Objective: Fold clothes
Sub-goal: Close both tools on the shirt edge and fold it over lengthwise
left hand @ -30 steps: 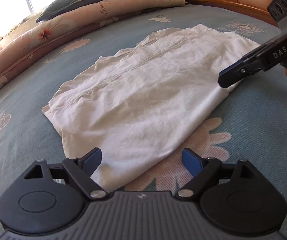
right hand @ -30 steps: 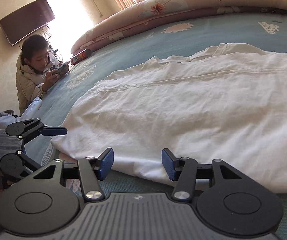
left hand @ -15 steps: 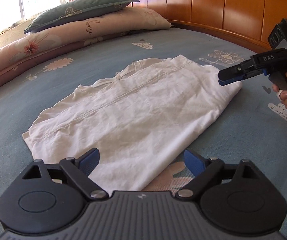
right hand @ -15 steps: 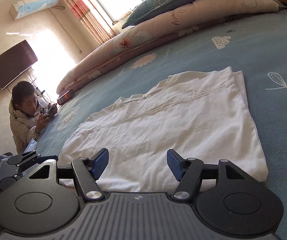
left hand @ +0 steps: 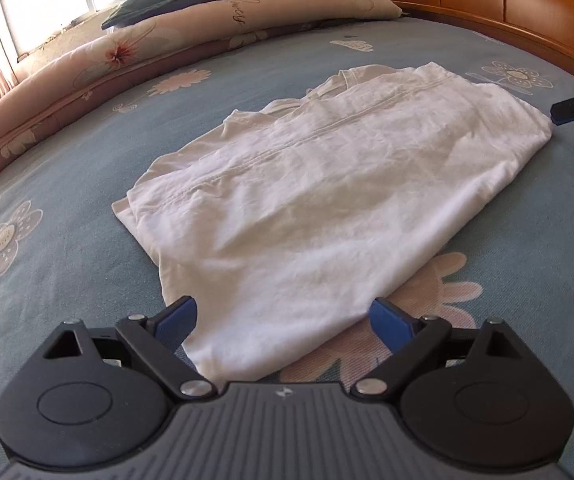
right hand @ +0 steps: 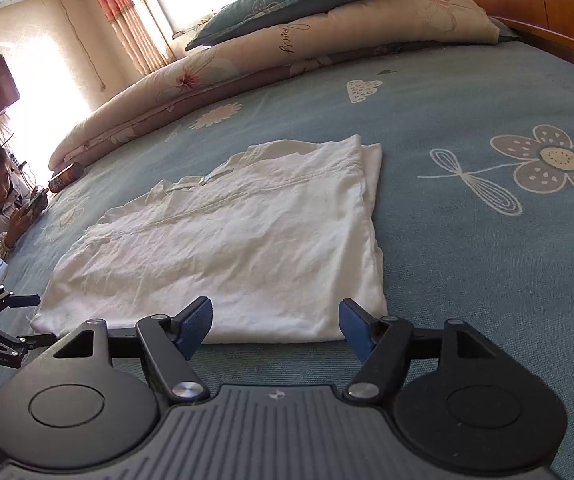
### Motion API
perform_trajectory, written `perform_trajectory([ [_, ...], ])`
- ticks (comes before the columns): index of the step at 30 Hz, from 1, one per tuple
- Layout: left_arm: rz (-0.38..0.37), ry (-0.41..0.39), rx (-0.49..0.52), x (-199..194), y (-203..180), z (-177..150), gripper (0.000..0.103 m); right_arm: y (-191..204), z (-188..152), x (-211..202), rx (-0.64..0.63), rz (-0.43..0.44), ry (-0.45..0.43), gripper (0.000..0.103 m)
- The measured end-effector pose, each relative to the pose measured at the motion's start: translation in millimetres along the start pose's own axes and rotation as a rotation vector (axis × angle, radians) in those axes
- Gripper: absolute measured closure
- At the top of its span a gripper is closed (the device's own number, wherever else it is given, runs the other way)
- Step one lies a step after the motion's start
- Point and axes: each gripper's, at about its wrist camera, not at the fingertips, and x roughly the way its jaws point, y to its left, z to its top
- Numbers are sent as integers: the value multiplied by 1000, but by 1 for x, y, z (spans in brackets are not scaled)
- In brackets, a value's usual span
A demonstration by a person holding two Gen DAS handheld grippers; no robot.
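Lying flat, the white garment (left hand: 319,200) spans both (parted) grippers' (left hand: 283,320) reach.

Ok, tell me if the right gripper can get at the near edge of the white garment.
Probably yes: the right gripper is open, the white garment lies flat just ahead, and nothing sits between.

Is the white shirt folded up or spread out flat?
Partly folded: the white shirt lies as a layered rectangle, with an under-layer edge peeking out at its far corner.
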Motion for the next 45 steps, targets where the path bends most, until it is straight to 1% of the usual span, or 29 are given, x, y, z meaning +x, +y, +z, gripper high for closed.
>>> perform_trajectory([
  [2, 80, -37, 165, 1, -22, 7, 9, 25, 3, 3, -78, 21, -11, 27],
  [4, 154, -73, 381, 4, -50, 8, 9, 51, 6, 8, -153, 52, -17, 27],
  [6, 207, -108, 606, 9, -76, 1, 9, 73, 6, 13, -230, 66, -18, 27],
  [8, 258, -134, 801, 16, -97, -8, 9, 93, 5, 19, -305, 69, -17, 26],
  [10, 291, -150, 892, 24, -107, -11, 9, 104, 2, 23, -344, 69, -11, 26],
  [11, 294, -150, 902, 27, -108, -8, 9, 107, 1, 24, -355, 72, -7, 26],
  [15, 294, -126, 890, 40, -102, 5, 6, 116, -2, 28, -385, 76, 3, 26],
  [19, 330, -133, 941, 50, -105, 9, 6, 110, -3, 30, -365, 61, 7, 26],
  [22, 353, -150, 936, 51, -104, 8, 6, 110, -4, 34, -371, 46, 10, 24],
  [24, 365, -156, 927, 52, -102, 7, 6, 116, -8, 38, -425, 23, 13, 24],
  [27, 386, -163, 926, 53, -99, 6, 6, 135, -18, 44, -560, -2, 11, 24],
  [29, 384, -162, 908, 55, -96, 7, 6, 150, -24, 49, -644, 1, 9, 23],
  [32, 397, -152, 875, 55, -89, 7, 6, 170, -31, 59, -738, 4, 14, 23],
  [37, 441, -158, 859, 55, -80, 5, 6, 196, -43, 76, -849, 24, 30, 23],
  [41, 449, -168, 838, 53, -77, 7, 6, 219, -55, 92, -960, 11, 26, 23],
  [45, 444, -189, 799, 50, -73, 10, 6, 234, -61, 105, -1023, -8, 0, 23],
])
